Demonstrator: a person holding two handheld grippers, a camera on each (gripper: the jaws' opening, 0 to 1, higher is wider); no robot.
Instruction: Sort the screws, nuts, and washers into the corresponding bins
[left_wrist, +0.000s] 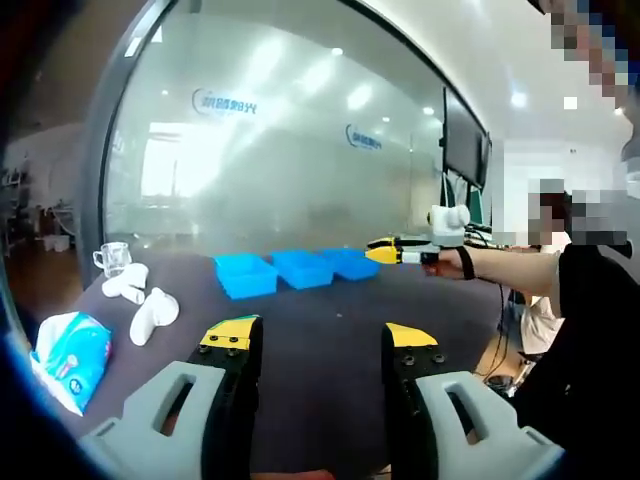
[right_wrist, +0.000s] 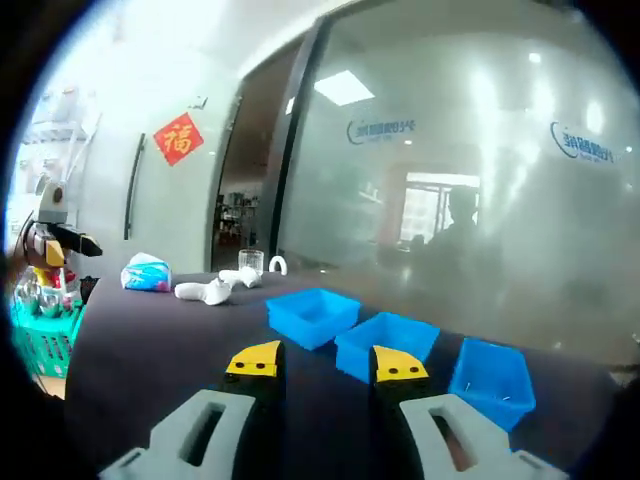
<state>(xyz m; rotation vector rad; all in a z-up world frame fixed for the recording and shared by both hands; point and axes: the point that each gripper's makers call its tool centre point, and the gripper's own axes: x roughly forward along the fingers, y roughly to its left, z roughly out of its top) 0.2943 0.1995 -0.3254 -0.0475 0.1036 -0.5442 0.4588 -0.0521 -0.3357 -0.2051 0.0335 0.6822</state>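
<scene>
The right claw (right_wrist: 328, 365) hangs over the dark tabletop (right_wrist: 150, 350) with its jaws apart and nothing between them, pointed at the three blue bins (right_wrist: 385, 345) set in a row near the far edge. The left claw (left_wrist: 318, 345) is parted too and empty, held well back from the same bins (left_wrist: 300, 268); in its view the right claw (left_wrist: 385, 253) reaches in above the row's right end.

No screws, nuts or washers can be made out on the tabletop or inside the bins. Judged from this, the step is to find the parts first, so sweep both views low along the tabletop. When picking, take one small part at a time, jaws narrowed first.

Toward the left corner lie white fittings (left_wrist: 140, 300), a glass (left_wrist: 113, 258) and a tissue pack (left_wrist: 70, 355), well clear of the bins.
</scene>
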